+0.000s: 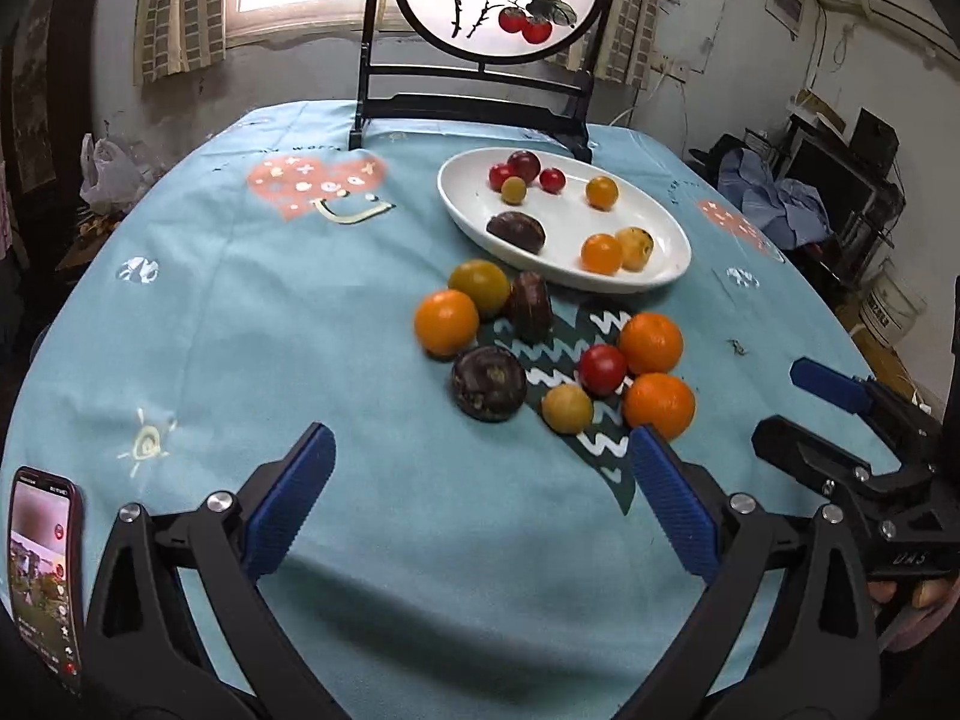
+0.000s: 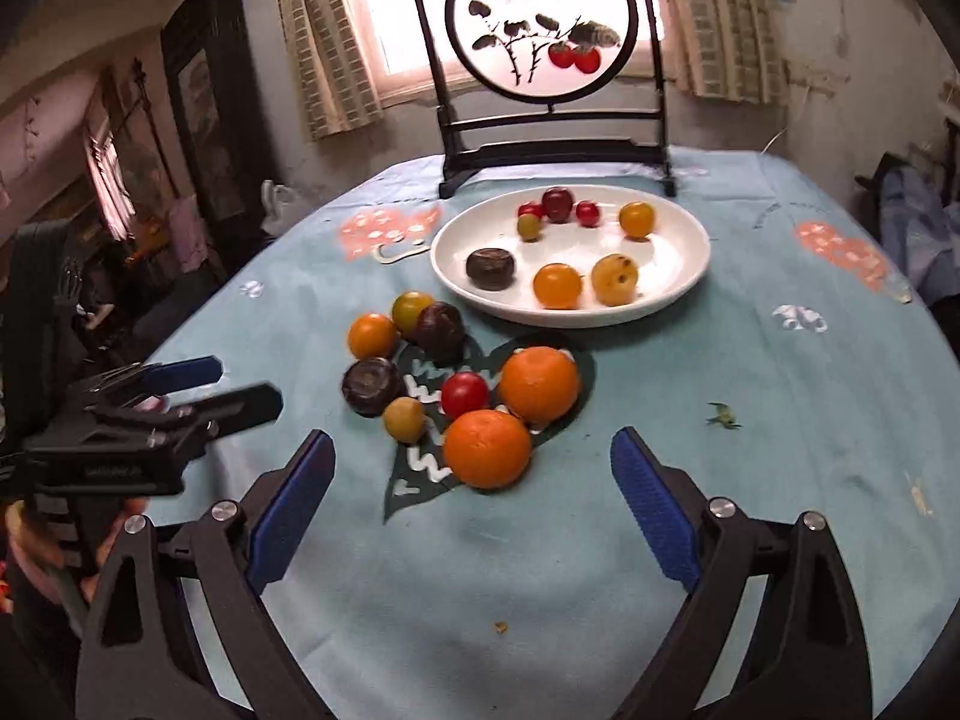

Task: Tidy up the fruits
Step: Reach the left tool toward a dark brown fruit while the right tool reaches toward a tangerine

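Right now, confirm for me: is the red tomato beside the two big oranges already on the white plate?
No. The red tomato lies on the tablecloth beside the two oranges, short of the white plate.

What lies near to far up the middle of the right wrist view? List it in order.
Nearest orange → red tomato → white plate → round painted screen at the far edge.

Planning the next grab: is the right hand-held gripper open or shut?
Open. The right hand-held gripper has its blue pads spread wide, nothing between them.
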A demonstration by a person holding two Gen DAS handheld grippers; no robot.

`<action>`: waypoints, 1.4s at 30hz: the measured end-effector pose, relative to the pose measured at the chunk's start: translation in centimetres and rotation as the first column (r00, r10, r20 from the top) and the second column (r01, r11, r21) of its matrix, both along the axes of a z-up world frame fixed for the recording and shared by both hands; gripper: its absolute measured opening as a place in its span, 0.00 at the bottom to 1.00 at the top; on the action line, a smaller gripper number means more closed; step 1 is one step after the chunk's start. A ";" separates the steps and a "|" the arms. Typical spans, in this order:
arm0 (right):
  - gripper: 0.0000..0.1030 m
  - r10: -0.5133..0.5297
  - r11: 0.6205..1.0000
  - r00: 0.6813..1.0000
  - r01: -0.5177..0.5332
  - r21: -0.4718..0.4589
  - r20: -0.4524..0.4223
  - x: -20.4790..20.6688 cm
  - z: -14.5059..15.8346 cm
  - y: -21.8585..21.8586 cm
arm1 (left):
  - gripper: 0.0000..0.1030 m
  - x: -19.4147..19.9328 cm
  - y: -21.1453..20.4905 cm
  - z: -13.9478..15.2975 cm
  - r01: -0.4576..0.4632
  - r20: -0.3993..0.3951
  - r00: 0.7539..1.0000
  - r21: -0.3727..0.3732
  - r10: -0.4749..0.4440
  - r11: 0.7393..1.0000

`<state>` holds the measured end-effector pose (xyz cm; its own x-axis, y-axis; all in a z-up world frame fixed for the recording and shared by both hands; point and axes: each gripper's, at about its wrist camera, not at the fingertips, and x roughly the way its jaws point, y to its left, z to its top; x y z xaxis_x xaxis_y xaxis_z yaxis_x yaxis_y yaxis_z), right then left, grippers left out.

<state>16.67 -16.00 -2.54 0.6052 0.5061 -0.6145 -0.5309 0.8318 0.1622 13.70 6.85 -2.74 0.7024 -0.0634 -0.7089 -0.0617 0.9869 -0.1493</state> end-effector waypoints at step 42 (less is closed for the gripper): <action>0.58 0.110 0.991 0.962 -0.126 -0.050 -0.249 5.4 -4.9 3.2 | 0.42 9.0 -1.0 -4.7 0.103 -0.193 0.977 0.064 -0.089 0.993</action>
